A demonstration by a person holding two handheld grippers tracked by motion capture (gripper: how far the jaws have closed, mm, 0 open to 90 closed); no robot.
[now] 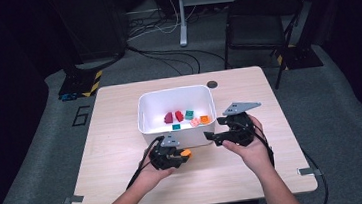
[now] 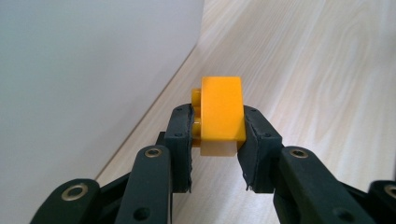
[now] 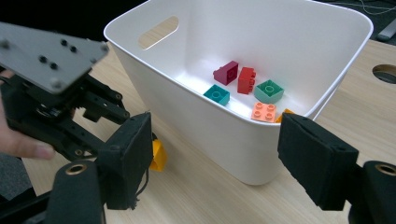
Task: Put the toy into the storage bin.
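The left gripper (image 2: 217,135) clamps a yellow brick (image 2: 222,109) beside the white bin (image 1: 172,133), seemingly to drop it in; the right gripper (image 3: 215,158) waits wide open, empty.

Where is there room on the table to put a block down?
Bare table lies left of the white bin, and more along the near edge and right of the right gripper. It is crowded in front of the bin, where the left gripper holds a yellow block.
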